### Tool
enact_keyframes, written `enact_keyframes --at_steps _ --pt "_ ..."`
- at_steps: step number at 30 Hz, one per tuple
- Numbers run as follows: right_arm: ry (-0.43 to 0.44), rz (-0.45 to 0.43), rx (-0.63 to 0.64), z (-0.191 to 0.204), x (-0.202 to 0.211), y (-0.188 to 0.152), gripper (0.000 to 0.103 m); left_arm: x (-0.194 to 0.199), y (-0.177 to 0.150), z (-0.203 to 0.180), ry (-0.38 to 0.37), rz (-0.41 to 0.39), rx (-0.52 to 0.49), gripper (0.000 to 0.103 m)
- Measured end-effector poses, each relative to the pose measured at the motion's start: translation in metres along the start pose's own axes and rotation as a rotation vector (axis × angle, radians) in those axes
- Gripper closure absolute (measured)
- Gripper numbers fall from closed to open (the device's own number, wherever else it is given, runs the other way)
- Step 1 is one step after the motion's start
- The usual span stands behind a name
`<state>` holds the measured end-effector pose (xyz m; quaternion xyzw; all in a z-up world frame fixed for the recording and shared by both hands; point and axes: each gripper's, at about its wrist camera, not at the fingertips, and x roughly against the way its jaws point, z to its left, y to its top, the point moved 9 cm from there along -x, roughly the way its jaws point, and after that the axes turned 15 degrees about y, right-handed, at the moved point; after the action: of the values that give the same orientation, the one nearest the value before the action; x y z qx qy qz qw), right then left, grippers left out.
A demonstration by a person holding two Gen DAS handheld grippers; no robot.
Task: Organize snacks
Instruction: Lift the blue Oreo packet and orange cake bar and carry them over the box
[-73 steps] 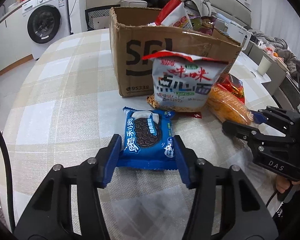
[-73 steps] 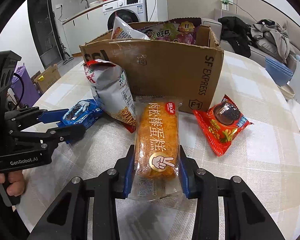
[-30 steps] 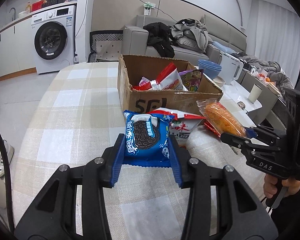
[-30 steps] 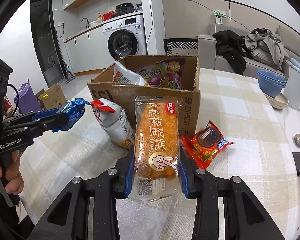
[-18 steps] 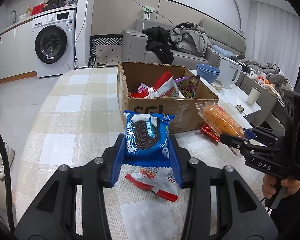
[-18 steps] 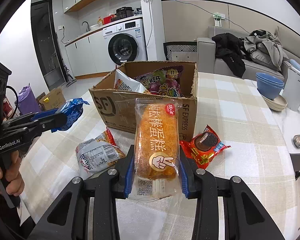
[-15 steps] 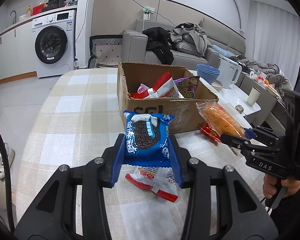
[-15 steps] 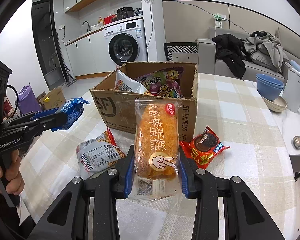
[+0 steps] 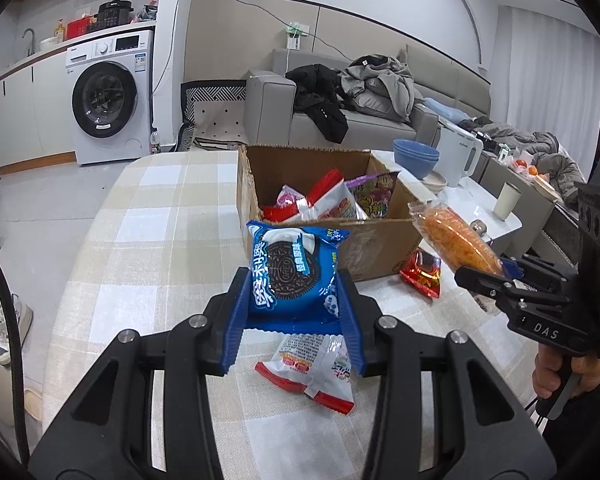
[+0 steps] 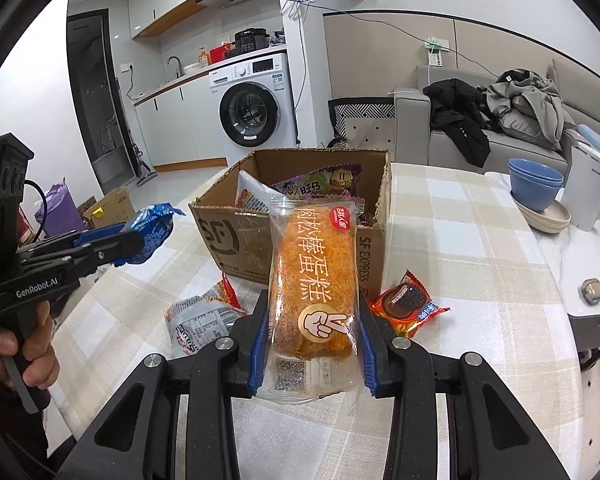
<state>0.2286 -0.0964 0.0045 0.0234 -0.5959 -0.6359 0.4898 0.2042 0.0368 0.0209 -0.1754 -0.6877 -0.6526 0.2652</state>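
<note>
On checked tablecloth [image 9: 148, 240], open cardboard box [image 9: 380, 248] holding snack packets [image 9: 336, 204].

Two fisheye views are taken from just behind each gripper's fingers, angled down across a checked table [image 9: 148, 240]. The open cardboard box [image 9: 380, 248] [image 10: 240, 240] is shared, seen close from both sides; each gripper appears in the other's view.

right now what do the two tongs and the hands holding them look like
Both tongs are black angular frames with silver bolts and ribbed blue pads. The left tongs carry white "GenRobot.AI" lettering and a black cable; the right tongs read "DAS". Each has a black pistol grip held by a bare hand. No sleeve is clearly visible.
</note>
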Motion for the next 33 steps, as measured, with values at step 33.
enact_keyframes --at_steps 33 --pt "0.013 0.039 0.0 -0.007 -0.036 0.065 0.065 -0.065 0.077 -0.032 0.026 0.017 -0.023 0.064"
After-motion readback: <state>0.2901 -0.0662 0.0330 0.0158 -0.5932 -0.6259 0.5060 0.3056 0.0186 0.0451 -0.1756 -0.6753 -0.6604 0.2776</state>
